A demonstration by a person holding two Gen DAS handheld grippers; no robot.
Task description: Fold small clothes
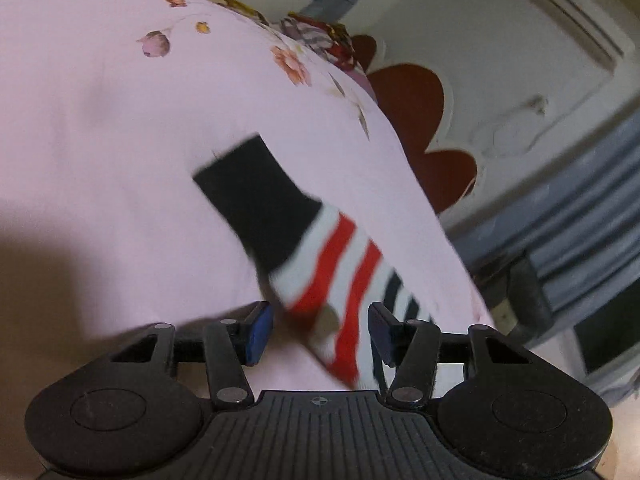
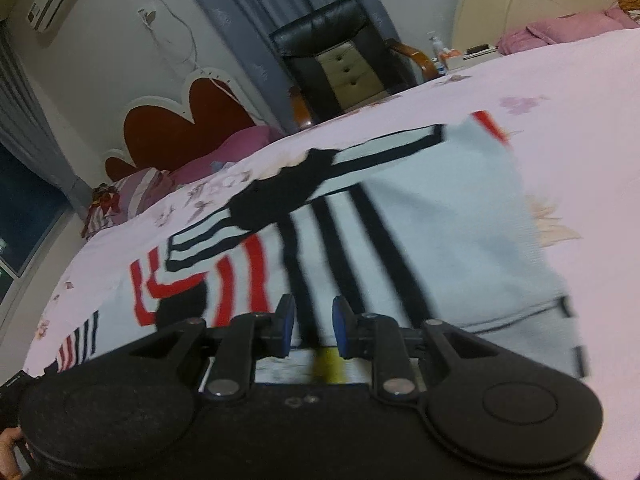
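Observation:
A small striped knit garment, white with black and red stripes and black parts, lies on a pink floral bed sheet (image 1: 100, 128). In the left wrist view one sleeve (image 1: 304, 240) with a black cuff stretches away from me; my left gripper (image 1: 320, 330) is open, with the sleeve's red-striped part lying between the fingers. In the right wrist view the garment's body (image 2: 440, 232) spreads across the sheet (image 2: 580, 100). My right gripper (image 2: 313, 326) is open with a narrow gap, right at the garment's near edge; whether the pads touch the cloth is unclear.
A red flower-shaped headboard (image 1: 416, 100) and patterned pillows (image 1: 320, 36) stand at the bed's head. A black chair (image 2: 336, 52) and grey curtains (image 2: 248, 20) stand beyond the bed. A pink blanket (image 2: 560, 28) lies at the far right. The bed edge drops off at the right in the left wrist view.

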